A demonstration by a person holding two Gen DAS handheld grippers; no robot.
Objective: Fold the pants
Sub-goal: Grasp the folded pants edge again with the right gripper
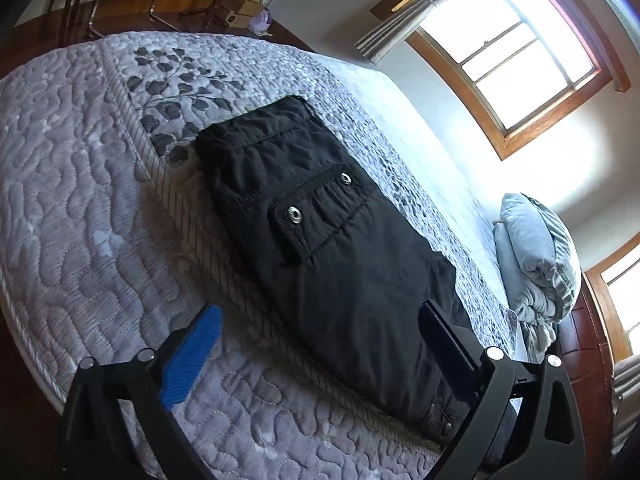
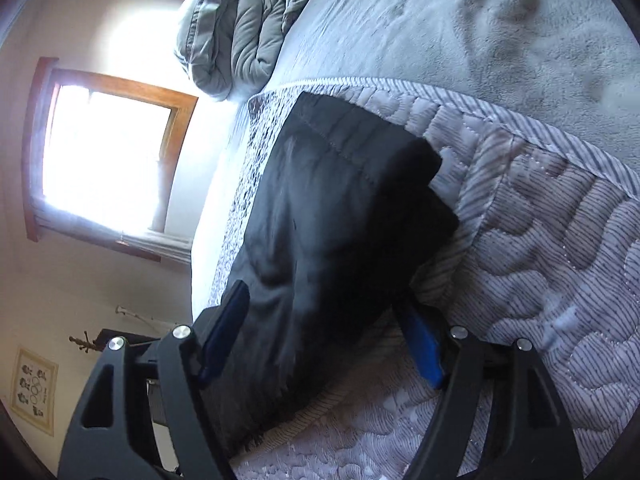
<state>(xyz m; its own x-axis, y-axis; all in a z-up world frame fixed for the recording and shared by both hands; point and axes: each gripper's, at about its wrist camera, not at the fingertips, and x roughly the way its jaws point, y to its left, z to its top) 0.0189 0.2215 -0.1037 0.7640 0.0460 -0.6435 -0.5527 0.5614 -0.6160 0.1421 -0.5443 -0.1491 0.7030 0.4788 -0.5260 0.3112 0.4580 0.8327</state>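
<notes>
Pants [image 1: 320, 240], black and folded into a long bundle, lie on the quilted bed [image 1: 80, 200], with a snap-buttoned cargo pocket [image 1: 316, 216] facing up. We see them in the left wrist view stretching away from our left gripper [image 1: 320, 344], which tilts down toward the near end of the bundle. Its fingers stand wide: the blue-padded one [image 1: 192, 360] rests over bare quilt left of the cloth, the dark one [image 1: 448, 344] sits above the bundle's right edge, and neither presses the fabric. In the right wrist view our right gripper [image 2: 328, 340] also angles downward, rolled so the room looks sideways. Its fingers are spread on either side of the pants' end, not clamping it. A grey pillow [image 2: 232, 32] lies beyond.
</notes>
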